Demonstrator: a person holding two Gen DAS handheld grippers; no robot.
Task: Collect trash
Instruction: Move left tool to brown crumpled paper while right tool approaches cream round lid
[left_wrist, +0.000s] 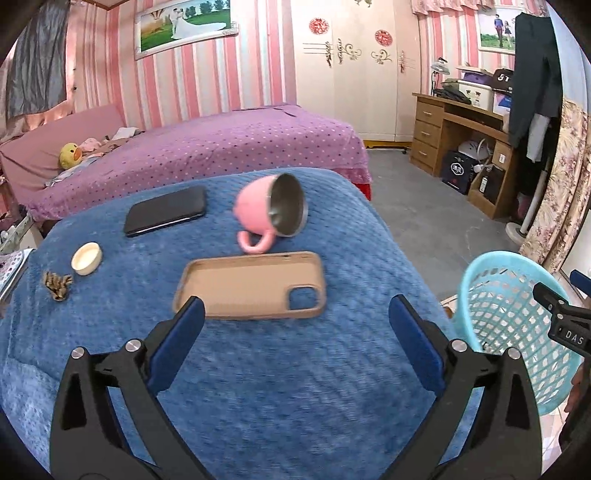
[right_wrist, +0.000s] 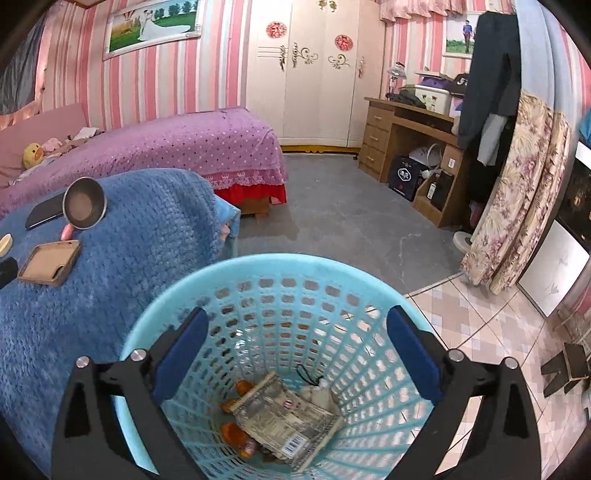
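My left gripper (left_wrist: 295, 314) is open above a blue blanket-covered surface (left_wrist: 258, 387), with nothing between its blue pads. Just beyond it lies a tan phone case (left_wrist: 236, 284). At the far left of the blanket sit a small crumpled brownish scrap (left_wrist: 57, 284) and a cream round lid (left_wrist: 86, 258). My right gripper (right_wrist: 295, 332) hangs open over a light-blue mesh basket (right_wrist: 280, 266). Inside the basket lie a crumpled printed wrapper (right_wrist: 288, 417), orange bits (right_wrist: 232, 430) and a whitish bag (right_wrist: 319, 397). The basket (left_wrist: 517, 314) also shows at the right in the left wrist view.
A pink mug (left_wrist: 258, 214) lies tipped on its side beside a black phone (left_wrist: 166, 214). A purple bed (left_wrist: 221, 147) stands behind, and a wooden desk (left_wrist: 454, 129) at the back right. A floral cloth (right_wrist: 517, 192) and grey floor (right_wrist: 351, 221) lie beyond the basket.
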